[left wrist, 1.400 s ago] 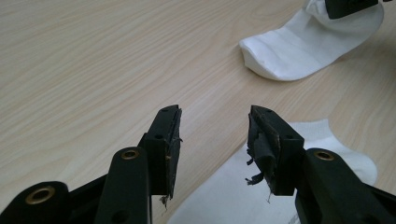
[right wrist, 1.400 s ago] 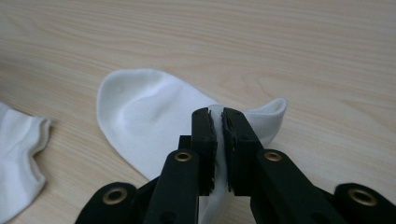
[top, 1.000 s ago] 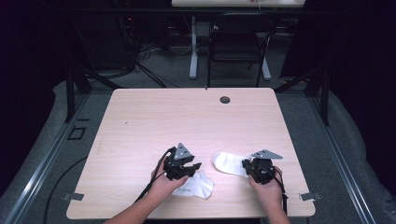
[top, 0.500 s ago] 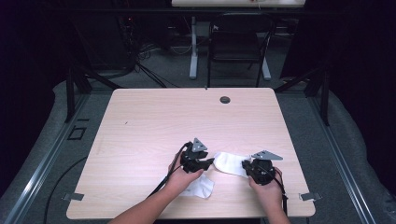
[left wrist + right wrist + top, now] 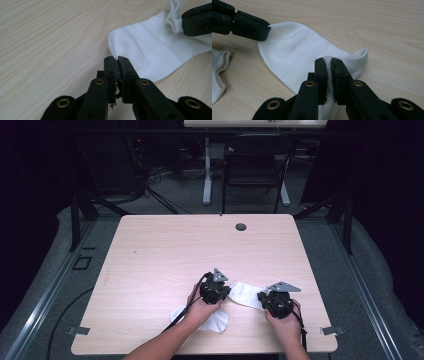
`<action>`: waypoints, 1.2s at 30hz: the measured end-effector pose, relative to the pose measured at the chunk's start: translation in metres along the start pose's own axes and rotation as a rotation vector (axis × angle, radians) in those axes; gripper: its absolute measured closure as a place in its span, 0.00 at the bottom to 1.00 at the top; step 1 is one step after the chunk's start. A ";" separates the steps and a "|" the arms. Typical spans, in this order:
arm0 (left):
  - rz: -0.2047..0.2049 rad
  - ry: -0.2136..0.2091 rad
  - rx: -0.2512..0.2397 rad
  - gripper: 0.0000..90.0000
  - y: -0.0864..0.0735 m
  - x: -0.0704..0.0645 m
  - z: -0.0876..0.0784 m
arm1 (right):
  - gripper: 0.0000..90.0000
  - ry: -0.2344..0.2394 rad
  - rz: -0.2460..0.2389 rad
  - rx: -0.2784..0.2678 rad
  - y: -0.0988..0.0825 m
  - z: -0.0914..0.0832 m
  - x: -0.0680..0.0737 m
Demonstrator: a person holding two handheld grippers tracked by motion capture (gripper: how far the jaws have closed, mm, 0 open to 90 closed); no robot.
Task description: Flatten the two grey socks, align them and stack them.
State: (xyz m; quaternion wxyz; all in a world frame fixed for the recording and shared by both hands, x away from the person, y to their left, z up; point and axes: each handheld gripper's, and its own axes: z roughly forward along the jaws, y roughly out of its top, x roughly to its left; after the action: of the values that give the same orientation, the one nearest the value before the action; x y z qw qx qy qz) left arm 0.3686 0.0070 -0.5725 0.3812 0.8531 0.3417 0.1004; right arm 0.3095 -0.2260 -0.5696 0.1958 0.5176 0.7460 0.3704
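Near the desk's front edge, left gripper (image 5: 117, 61), jaws just closed, pinched the sock's (image 5: 150, 47) toe; right gripper (image 5: 329, 62) clamped its cuff. Both ends secured; next, probably lifting it onto the second sock (image 5: 215, 320).

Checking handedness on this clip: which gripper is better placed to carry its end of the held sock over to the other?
Probably left. The left gripper pinches the sock at its toe end; the right gripper grips the cuff, anchoring it. The second sock lies under the left hand.

High view looks forward and down over the whole worktop (image 5: 165, 250); both claw views sit low and close, sharing the white sock (image 5: 294, 60) near the front edge.
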 end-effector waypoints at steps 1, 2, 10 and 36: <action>-0.001 0.005 0.002 0.99 0.000 0.001 -0.001 | 0.93 -0.001 -0.001 0.000 0.000 0.000 0.001; 0.000 0.010 0.000 0.99 0.000 0.002 -0.002 | 0.93 0.004 -0.003 -0.004 0.000 0.000 0.001; -0.013 0.054 -0.004 0.99 -0.005 0.014 -0.019 | 0.93 0.012 -0.015 -0.025 0.002 -0.001 0.005; 0.006 0.056 -0.061 0.83 -0.013 0.027 -0.044 | 0.85 0.052 -0.037 -0.116 0.015 -0.009 0.022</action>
State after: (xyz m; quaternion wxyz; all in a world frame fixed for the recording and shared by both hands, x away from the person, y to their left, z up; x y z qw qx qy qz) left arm 0.3634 0.0569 -0.5545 0.3969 0.8391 0.3465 0.1356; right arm 0.3047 -0.2058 -0.5502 0.2130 0.4815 0.7376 0.4227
